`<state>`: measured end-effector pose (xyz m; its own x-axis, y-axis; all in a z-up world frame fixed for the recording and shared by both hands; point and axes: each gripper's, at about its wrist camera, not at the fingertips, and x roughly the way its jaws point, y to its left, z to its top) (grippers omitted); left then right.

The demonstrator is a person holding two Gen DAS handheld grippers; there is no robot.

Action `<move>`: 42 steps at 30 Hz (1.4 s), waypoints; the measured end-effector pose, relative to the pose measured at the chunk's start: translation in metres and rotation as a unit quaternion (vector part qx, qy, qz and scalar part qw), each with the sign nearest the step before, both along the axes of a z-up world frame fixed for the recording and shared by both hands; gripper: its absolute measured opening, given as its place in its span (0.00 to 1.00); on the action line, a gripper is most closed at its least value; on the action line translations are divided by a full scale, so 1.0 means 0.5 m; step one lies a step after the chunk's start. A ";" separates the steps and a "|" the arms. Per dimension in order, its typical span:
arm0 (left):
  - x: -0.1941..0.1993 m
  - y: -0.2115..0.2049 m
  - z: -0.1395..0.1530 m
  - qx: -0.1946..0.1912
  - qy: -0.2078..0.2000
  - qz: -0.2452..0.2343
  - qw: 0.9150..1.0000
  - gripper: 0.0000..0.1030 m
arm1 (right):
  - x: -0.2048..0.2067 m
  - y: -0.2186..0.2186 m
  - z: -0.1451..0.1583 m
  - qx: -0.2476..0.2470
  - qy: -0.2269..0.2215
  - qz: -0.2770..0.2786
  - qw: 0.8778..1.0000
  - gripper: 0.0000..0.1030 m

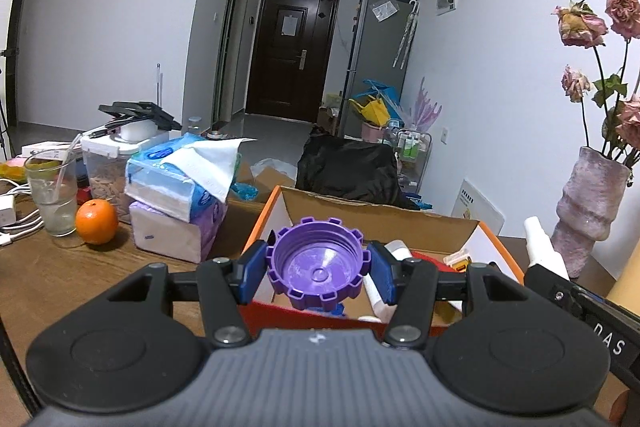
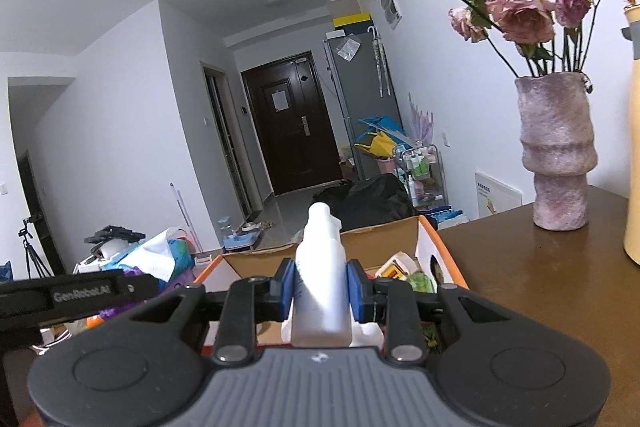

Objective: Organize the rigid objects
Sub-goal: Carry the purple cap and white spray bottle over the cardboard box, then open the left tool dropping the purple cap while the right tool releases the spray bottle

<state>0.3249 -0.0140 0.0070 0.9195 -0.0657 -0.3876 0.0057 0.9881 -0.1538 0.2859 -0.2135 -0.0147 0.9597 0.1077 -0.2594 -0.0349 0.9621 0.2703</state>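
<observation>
The left hand-held gripper (image 1: 318, 269) is clamped on a purple ridged cap (image 1: 318, 261), open side facing the camera, held just above the near wall of the orange-edged cardboard box (image 1: 260, 223) on the desk (image 1: 60, 267); the right hand-held gripper (image 2: 321, 285) is closed on a white spray bottle (image 2: 322, 279), upright with its nozzle up, also over the near side of the box; both task things are thus in the air at the box, not yet inside it. The box already holds a white tube (image 1: 374, 293) and small red and yellow items, so space near its front looks tight; my guess is that a drop from here could land the cap on the tube and let it roll or tip out over the low near wall. The two grippers sit close together beside the box, so moving both in at once risks a knock that twists the bottle in its pads. Right of the box stands a vase (image 2: 556, 155) of dried roses; a wide swing of the right hand could catch it.
</observation>
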 end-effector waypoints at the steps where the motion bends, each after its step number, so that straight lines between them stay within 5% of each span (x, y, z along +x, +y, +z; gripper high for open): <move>1: 0.007 -0.003 -0.001 0.000 -0.001 0.000 1.000 0.54 | 0.008 0.000 0.001 0.000 -0.001 0.000 1.000 0.26; 19: 0.143 -0.042 -0.023 0.006 0.009 0.010 1.000 0.54 | 0.141 -0.015 0.024 -0.026 0.000 0.002 1.000 0.26; 33: 0.222 -0.057 -0.059 0.036 0.030 0.010 0.999 0.55 | 0.240 -0.029 -0.003 -0.061 0.055 0.015 0.996 0.26; 36: 0.224 -0.059 -0.064 0.042 0.038 0.009 0.998 0.68 | 0.257 -0.039 -0.011 -0.057 0.082 0.018 0.995 0.27; 38: 0.221 -0.060 -0.064 0.051 0.035 0.018 0.998 0.90 | 0.258 -0.043 -0.013 -0.063 0.086 0.012 0.994 0.41; 40: 0.217 -0.060 -0.063 0.060 0.029 0.026 0.997 1.00 | 0.255 -0.047 -0.014 -0.067 0.083 0.004 0.994 0.72; 42: 0.213 -0.056 -0.060 0.061 0.026 0.029 0.997 1.00 | 0.253 -0.052 -0.015 -0.065 0.078 -0.003 0.995 0.91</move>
<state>0.4317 -0.0419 -0.0230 0.8984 0.0378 -0.4375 -0.0568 0.9979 -0.0304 0.4122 -0.2395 -0.0220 0.9073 0.0581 -0.4164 0.0034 0.9893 0.1456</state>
